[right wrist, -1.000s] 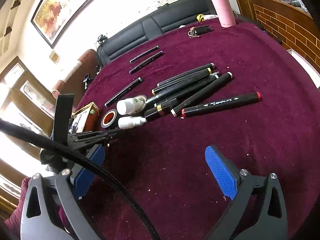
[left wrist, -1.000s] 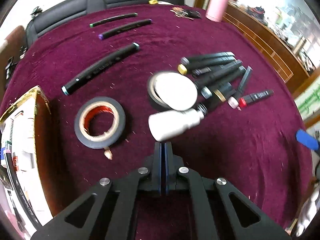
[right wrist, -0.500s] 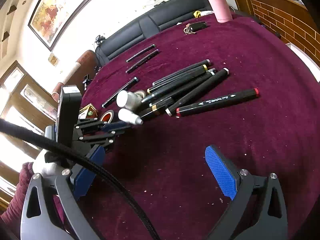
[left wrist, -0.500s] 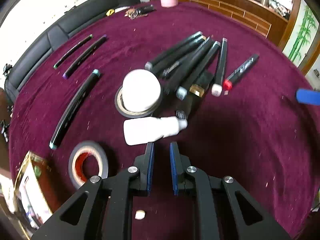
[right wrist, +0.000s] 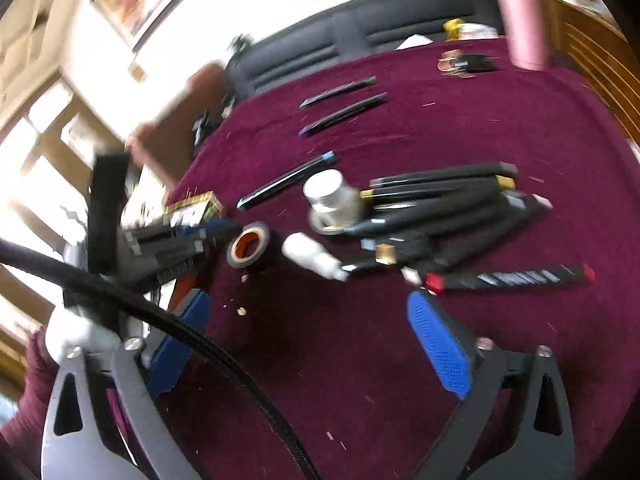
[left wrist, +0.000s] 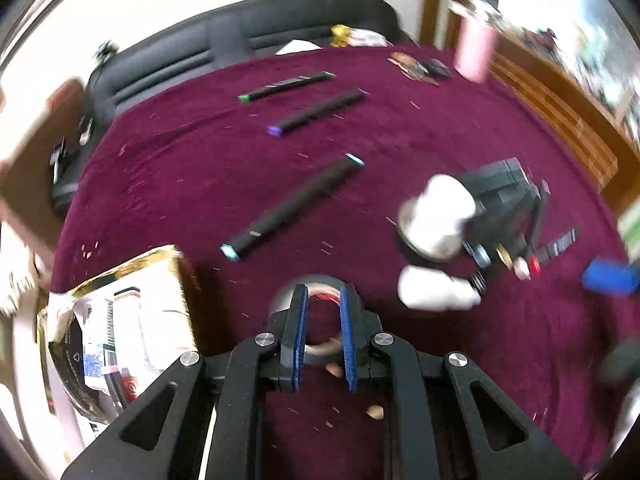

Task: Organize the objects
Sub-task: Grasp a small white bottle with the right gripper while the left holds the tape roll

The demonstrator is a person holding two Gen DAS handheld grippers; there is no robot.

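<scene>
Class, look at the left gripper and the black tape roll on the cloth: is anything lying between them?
Nothing visible does. The left gripper hangs directly over the tape roll, slightly open, with no object between. The white bottle lies off to the side.

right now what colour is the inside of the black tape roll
Red-orange inside the tape roll, clearest in the right wrist view.

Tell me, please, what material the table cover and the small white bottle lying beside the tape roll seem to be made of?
The table cover looks like dark red velvet or a similar pile fabric: matte, with lint specks clinging to it. The small white bottle seems to be opaque plastic with a smooth, slightly glossy surface; the blur leaves this uncertain.
</scene>
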